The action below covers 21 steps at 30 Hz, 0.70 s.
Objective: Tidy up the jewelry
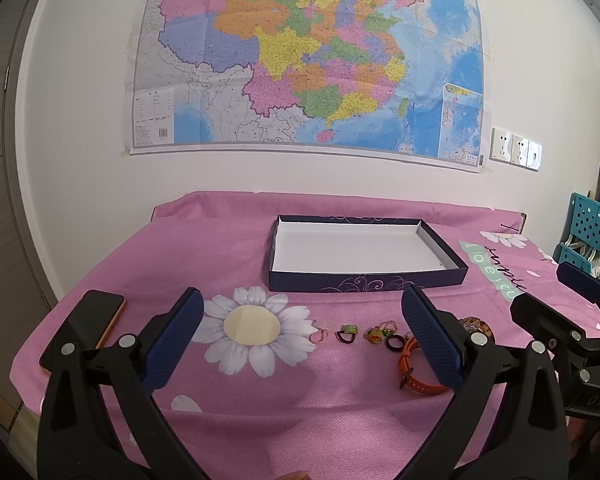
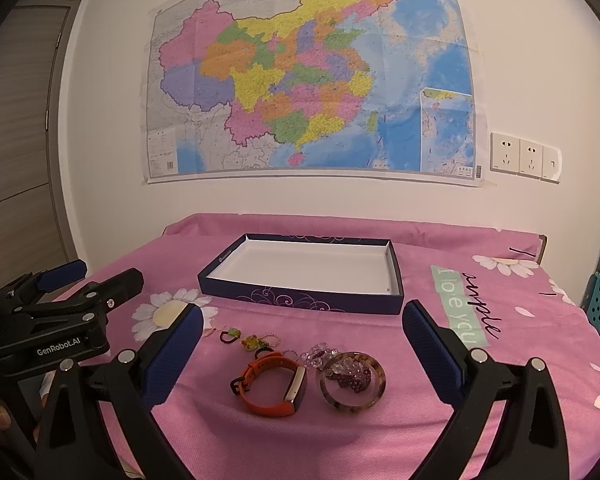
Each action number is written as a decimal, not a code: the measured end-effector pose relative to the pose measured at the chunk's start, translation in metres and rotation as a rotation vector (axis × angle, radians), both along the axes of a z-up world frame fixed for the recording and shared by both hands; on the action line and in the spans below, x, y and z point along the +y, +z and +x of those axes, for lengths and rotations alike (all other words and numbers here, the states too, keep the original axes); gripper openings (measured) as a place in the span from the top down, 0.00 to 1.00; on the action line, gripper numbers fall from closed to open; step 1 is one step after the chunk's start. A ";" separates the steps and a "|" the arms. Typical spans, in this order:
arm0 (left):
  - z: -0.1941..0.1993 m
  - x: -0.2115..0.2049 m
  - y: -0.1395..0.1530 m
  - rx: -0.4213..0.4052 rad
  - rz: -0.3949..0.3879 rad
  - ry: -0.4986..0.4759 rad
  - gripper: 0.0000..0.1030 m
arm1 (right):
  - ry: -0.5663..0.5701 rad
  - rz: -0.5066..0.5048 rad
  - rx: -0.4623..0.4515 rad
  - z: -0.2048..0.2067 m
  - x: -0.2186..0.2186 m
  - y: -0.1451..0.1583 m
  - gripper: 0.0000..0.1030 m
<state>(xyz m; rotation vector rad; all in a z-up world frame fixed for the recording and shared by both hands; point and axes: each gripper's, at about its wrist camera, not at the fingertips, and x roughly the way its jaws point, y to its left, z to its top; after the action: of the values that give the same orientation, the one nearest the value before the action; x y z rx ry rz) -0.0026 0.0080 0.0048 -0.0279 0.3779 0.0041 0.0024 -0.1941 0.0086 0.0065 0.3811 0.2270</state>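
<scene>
Both my tongs hang spread and empty above the bench.
My left tongs [image 1: 304, 332] and right tongs [image 2: 302, 344] grip nothing; the jewelry [image 2: 296, 364] lies in a row just in front of the open box [image 2: 260, 294].

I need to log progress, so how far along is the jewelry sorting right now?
Nothing looks done: the box shows only its white floor. Nothing is in hand; the left hand-held gripper and the right hand-held gripper are both open. Left to do: the orange watch, the bangle with beads inside it, and the small rings all lie on the cloth.
</scene>
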 end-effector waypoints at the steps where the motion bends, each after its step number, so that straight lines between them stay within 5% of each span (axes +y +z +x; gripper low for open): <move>1: 0.000 0.000 0.000 -0.001 -0.001 0.000 0.05 | 0.001 0.000 0.000 0.000 0.000 0.000 0.06; 21: 0.000 -0.001 -0.001 0.003 0.000 -0.002 0.05 | 0.000 0.004 0.003 0.001 -0.001 -0.002 0.06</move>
<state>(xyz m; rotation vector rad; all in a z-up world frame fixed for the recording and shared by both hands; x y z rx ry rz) -0.0022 0.0073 0.0041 -0.0277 0.3810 0.0016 0.0029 -0.1946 0.0061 0.0104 0.3841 0.2280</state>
